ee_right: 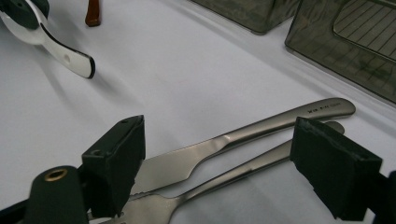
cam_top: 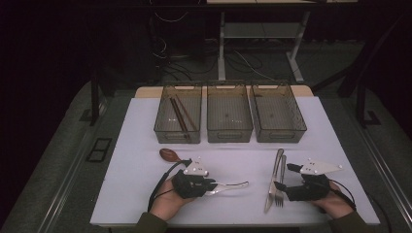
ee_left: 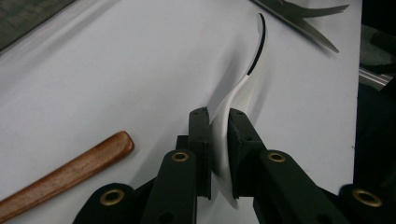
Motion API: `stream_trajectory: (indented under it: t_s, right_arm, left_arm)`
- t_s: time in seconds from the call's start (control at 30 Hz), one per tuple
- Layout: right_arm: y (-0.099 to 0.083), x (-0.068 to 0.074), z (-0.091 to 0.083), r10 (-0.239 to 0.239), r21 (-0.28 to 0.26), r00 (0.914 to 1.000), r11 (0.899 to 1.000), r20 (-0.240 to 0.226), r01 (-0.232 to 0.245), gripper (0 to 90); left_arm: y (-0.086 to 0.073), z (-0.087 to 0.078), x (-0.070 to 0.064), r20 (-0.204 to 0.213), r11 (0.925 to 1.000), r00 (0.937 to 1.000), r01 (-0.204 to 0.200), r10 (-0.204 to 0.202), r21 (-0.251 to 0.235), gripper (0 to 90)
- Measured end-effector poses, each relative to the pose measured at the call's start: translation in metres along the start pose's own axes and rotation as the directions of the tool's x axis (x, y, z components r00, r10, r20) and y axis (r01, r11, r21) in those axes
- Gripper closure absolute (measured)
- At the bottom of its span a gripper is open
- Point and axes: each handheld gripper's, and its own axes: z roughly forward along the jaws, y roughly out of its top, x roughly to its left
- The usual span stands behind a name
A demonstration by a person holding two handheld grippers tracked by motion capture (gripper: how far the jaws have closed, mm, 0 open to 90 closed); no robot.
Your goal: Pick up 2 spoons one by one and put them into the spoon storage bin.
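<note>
My left gripper (cam_top: pixel 213 185) (ee_left: pixel 218 117) is shut on the bowl end of a white ceramic spoon (cam_top: pixel 232 185) (ee_left: pixel 239 95), whose handle points away toward the right. My right gripper (cam_top: pixel 284 177) (ee_right: pixel 219 145) is open just above the table, its jaws astride a steel knife (cam_top: pixel 272 180) (ee_right: pixel 243 136) and a steel fork (cam_top: pixel 281 182) (ee_right: pixel 236 173) that lie side by side. A wooden spoon (cam_top: pixel 168 155) (ee_left: pixel 70 172) lies left of the left gripper.
Three translucent bins stand in a row at the back: the left bin (cam_top: pixel 178 133) holds brown chopsticks (cam_top: pixel 180 115), the middle bin (cam_top: pixel 229 133) and right bin (cam_top: pixel 278 133) look empty. The white table (cam_top: pixel 141 126) ends close behind the hands.
</note>
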Motion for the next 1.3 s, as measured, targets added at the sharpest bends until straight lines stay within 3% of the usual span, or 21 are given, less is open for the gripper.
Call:
stream_trajectory:
  t_s: [0.37,1.03,1.3]
  right_arm:
    - [0.002,0.001,0.0,0.026,-0.01,0.9996,1.0,-0.003,-0.026,11.7]
    - [0.001,-0.001,0.0,0.03,-0.01,0.9996,1.0,-0.001,-0.03,11.7]
    - [0.0,-0.002,-0.001,0.036,-0.012,0.9994,0.999,0.001,-0.036,11.8]
  left_arm:
    - [0.013,-0.004,0.008,-0.005,0.9989,0.9996,-0.029,0.029,-0.038,80.4]
    - [0.038,-0.01,0.036,-0.032,0.994,0.9987,-0.043,0.04,-0.1,80.3]
    - [0.054,-0.01,0.049,-0.044,0.9904,0.9965,-0.075,0.071,-0.116,80.2]
